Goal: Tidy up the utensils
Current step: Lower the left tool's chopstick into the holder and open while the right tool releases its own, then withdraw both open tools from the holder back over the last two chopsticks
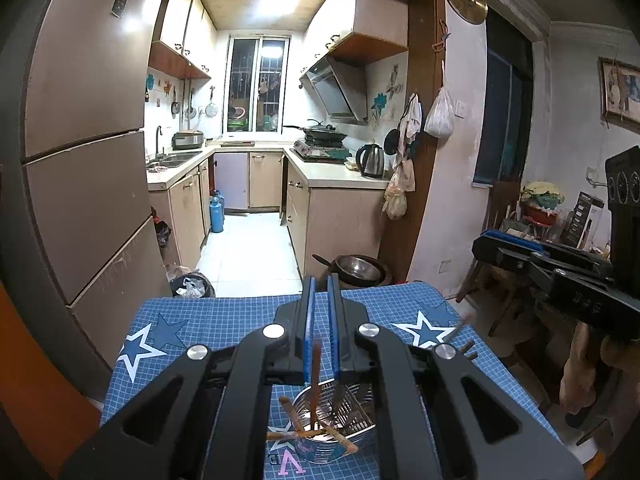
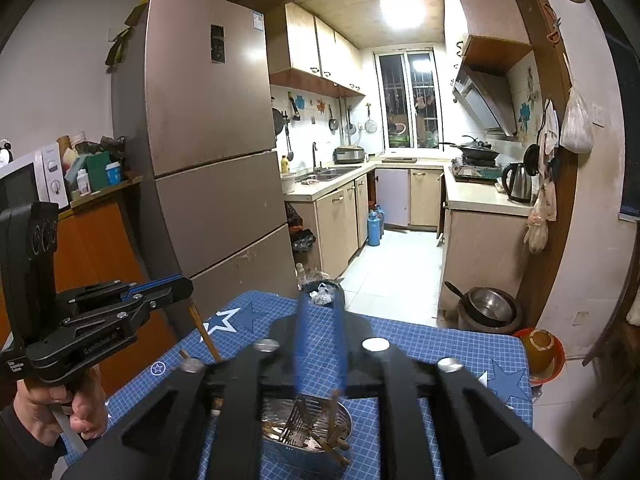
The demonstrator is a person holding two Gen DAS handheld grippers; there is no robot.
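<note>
A round metal utensil holder (image 1: 340, 436) stands on the blue star-patterned table mat (image 1: 240, 320), with several brown chopsticks and a fork in it; it also shows in the right wrist view (image 2: 308, 436). My left gripper (image 1: 321, 296) is shut on a brown chopstick (image 1: 316, 364) and holds it upright over the holder. From the right wrist view the left gripper (image 2: 176, 286) holds that chopstick (image 2: 204, 334) slanting down. My right gripper (image 2: 320, 312) is blurred, its fingers slightly apart with a chopstick (image 2: 332, 412) below them over the holder. The right gripper (image 1: 500, 252) shows at the right.
A few loose chopsticks (image 1: 464, 340) lie on the mat at the right. A large fridge (image 2: 208, 152) stands left of the table. A steel pot (image 2: 490, 308) and a trash bin (image 2: 322, 292) sit on the floor beyond the table's far edge.
</note>
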